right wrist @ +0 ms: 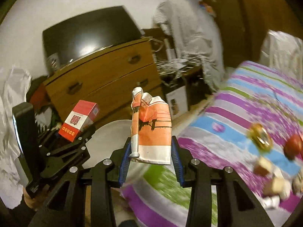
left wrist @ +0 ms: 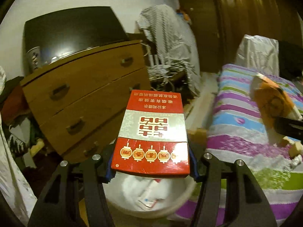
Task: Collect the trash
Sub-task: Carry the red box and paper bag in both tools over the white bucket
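Beside the bed, over the white-lined trash bin (left wrist: pixel 178 198), the collecting is in mid-course, as I judge it: two pieces are in hand and neither is dropped yet.

Farthest left, the left gripper (left wrist: pixel 151 162) is clamped on a red-and-silver cigarette box (left wrist: pixel 153 132), its blue pads pressed to both sides; the box juts forward, directly above the bin. The right wrist view shows the same box (right wrist: pixel 79 123) just left of the bin's pale rim (right wrist: pixel 111 130).

The bin already holds crumpled white plastic and a printed paper scrap (left wrist: pixel 149 198), so some trash looks collected.

To the right, the right gripper (right wrist: pixel 151 157) is closed around a crumpled orange-and-white paper packet (right wrist: pixel 153 132), held upright near the bin's edge, over the striped bedspread (right wrist: pixel 236 113).

Farther right on the bedspread lie blurred leftovers: a gold-coloured round thing (right wrist: pixel 260 137), a red round thing (right wrist: pixel 293 147) and some pale blocks (right wrist: pixel 272 179). Whether they are trash I cannot tell; if so, they remain.
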`<state>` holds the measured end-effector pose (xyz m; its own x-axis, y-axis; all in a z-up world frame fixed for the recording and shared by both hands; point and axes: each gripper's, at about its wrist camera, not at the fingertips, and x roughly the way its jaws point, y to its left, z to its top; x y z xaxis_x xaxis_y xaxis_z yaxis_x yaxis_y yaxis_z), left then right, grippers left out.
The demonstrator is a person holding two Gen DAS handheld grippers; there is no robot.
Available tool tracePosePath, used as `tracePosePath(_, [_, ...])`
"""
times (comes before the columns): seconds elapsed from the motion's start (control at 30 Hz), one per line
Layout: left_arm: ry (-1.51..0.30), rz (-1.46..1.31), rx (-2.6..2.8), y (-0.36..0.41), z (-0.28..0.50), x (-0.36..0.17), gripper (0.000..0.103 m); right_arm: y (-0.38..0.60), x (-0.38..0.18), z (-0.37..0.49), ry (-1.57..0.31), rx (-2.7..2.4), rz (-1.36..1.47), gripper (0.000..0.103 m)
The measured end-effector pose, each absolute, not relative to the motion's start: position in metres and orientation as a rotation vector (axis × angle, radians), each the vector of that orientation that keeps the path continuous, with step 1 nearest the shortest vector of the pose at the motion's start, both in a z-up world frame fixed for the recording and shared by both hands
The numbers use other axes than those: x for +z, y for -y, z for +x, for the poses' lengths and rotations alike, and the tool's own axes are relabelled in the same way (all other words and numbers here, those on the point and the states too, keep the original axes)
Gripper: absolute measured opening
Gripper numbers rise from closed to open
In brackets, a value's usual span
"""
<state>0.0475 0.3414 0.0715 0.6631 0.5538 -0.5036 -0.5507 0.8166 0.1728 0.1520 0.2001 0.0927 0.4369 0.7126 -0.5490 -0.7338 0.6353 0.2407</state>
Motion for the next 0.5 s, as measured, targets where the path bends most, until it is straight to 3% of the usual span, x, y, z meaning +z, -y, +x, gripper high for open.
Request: tracePosePath(0.5, [-0.649, -0.059, 0.700, -0.416, 0.040, 0.050, 0.056, -0.344, 0.076, 0.169, -0.756, 0.989, -0.184, 0.042])
